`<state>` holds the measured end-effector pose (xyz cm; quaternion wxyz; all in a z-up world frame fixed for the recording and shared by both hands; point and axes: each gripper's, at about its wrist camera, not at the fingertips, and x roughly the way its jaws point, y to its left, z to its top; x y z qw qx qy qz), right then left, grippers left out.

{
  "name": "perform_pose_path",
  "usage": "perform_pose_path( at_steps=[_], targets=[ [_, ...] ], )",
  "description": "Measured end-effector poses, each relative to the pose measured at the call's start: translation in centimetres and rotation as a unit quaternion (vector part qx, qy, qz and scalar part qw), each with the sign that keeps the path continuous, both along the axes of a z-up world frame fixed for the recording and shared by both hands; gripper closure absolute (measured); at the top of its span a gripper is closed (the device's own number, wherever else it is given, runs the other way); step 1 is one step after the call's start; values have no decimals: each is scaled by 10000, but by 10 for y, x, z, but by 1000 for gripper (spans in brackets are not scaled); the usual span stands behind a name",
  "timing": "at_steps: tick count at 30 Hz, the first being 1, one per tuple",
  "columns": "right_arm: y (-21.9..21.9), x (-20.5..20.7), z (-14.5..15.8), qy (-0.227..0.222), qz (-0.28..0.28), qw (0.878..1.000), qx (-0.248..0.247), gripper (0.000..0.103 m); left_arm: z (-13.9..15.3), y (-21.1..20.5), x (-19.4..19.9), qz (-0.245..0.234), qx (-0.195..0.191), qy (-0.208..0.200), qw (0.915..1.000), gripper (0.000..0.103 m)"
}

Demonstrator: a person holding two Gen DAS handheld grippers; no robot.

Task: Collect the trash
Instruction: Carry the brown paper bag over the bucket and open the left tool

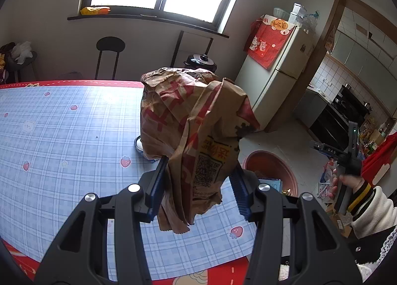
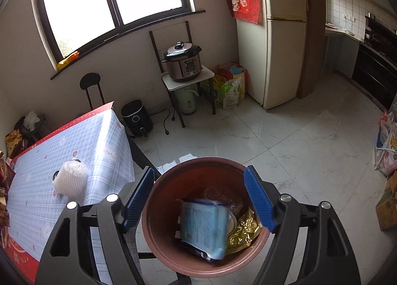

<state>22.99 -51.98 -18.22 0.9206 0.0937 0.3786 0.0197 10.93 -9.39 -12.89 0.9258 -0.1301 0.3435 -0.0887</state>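
**Paper bag held over the table, bin waiting beyond its edge**

The left gripper [image 1: 198, 180] is clamped on the lower folds of a crumpled brown paper bag [image 1: 193, 116], whose bulk stands up ahead of the fingers, above the checked tablecloth [image 1: 62, 136]. The right gripper [image 2: 201, 198] is spread wide with nothing between its pads; the red-brown bin [image 2: 161, 210] sits on the floor straight ahead of and below its fingers, already holding a pale blue packet [image 2: 203, 225] and gold foil [image 2: 243, 232].

Risks, as I judge them: the grip is on thin crushed paper, so the bag could tear or slip out before reaching the bin. Let go too soon, it would land on the table or the floor. A white foam net [image 2: 72, 180] is left on the table, beyond the right gripper's left finger.

Writing: the bag carries red Chinese characters and a QR code, too creased to read. The right gripper's handle [image 1: 331, 152] reads "DAS".
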Motion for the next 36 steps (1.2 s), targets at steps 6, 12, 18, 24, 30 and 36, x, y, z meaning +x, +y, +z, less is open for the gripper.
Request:
perform_pose_path(
  at_steps=[6, 12, 18, 24, 30, 36],
  targets=[
    [-10, -24, 11, -72, -28, 10000, 19, 5, 0, -29, 20, -441, 56, 8, 9990, 53],
    [-21, -50, 17, -59, -46, 10000, 37, 5, -8, -83, 44, -1055, 64, 74, 9944, 53],
    [-36, -75, 20, -31, -134, 9999, -22, 5, -26, -143, 72, -1574, -116, 223, 9872, 53],
    [-64, -97, 23, 6, -321, 9994, -107, 5, -51, -208, 101, -2031, -328, 459, 9775, 53],
    [-90, -113, 24, 50, -593, 9981, -173, 5, -60, -257, 131, -2270, -499, 467, 9715, 39],
    [-92, -118, 21, 70, -686, 9976, -73, 5, -51, -242, 134, -2001, -390, 332, 9784, 23]
  ],
)
